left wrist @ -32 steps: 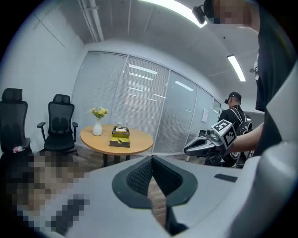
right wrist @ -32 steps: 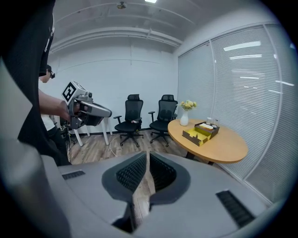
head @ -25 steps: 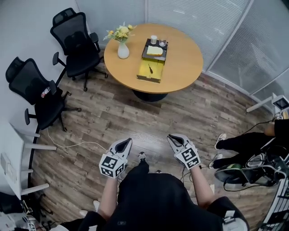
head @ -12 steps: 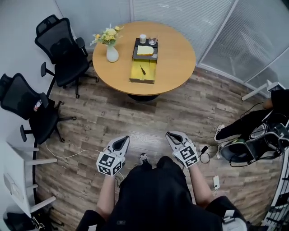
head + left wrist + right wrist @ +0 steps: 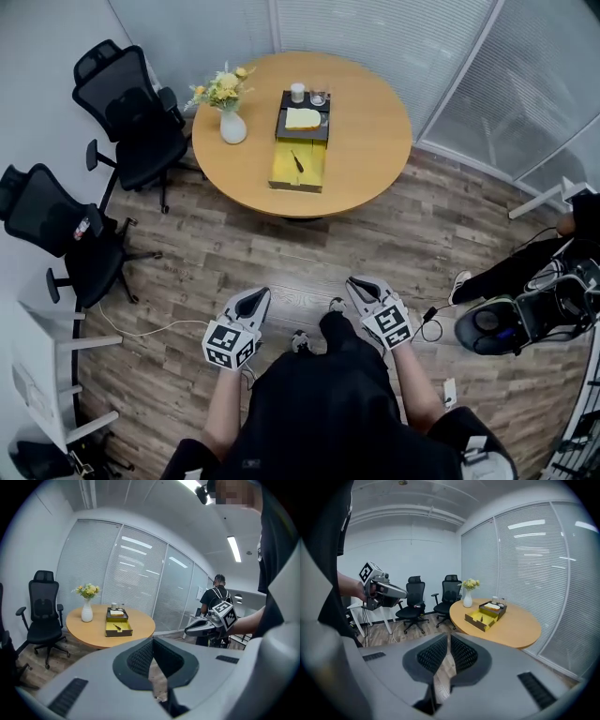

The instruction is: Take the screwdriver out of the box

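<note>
We held our left tongs (image 5: 260,293) and right tongs (image 5: 357,284) clenched on nothing, with the screwdriver (image 5: 297,161) lying in the yellow box (image 5: 284,170) on the table (image 5: 367,131) well ahead of both, so we judged the whole task undone.

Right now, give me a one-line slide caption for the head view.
Person stands back from the table, left gripper and right gripper shut and empty; screwdriver lies in the box.
</note>
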The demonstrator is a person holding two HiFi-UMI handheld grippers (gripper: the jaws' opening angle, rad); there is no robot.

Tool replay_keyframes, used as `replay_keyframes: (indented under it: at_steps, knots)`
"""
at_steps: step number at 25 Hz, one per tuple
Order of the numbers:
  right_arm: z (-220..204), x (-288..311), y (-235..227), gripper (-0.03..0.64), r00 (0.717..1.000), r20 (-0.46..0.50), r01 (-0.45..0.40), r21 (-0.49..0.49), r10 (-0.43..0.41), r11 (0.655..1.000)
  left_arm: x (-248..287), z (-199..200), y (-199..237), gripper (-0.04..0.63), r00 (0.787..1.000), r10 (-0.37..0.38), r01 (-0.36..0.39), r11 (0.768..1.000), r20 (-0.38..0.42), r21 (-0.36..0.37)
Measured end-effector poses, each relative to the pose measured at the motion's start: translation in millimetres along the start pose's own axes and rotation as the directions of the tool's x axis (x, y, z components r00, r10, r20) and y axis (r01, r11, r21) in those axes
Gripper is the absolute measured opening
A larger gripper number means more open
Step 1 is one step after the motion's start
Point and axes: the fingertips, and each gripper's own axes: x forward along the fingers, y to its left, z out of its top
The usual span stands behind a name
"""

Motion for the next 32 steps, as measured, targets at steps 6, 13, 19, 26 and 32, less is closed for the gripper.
replay_keyframes:
  at_steps: [6,13,19,26,32]
  knots:
    - [21.0,21.7,-56.3,0.017,0.999,0.021,-0.049,-0.046,0.050,0.998,43.5,36.3,3.8,0.003,0.998,0.044,-0.044,0.999,0.036,-0.004]
    - [32.2,36.6,-118.8,0.017,0.993,0.035,-0.112,-0.069,0.115,0.991,86.0,61.6,3.0,0.003,0.992,0.117,-0.117,0.993,0.044,-0.022]
    - [18.0,52.2,-141.6,0.017,0.981,0.006,-0.192,-0.071,0.193,0.979,104.7,59.2,1.1,0.005,0.983,0.182,-0.180,0.982,0.025,-0.059]
    - [16.8,62.8,-151.1,0.017,0.977,-0.011,-0.214,-0.076,0.214,0.974,120.3,56.1,2.8,0.003,0.984,0.178,-0.177,0.982,0.011,-0.072]
    - [34.2,83.3,-157.3,0.017,0.983,-0.014,-0.186,-0.095,0.186,0.978,134.6,63.5,30.9,0.003,0.990,0.137,-0.135,0.989,0.018,-0.068]
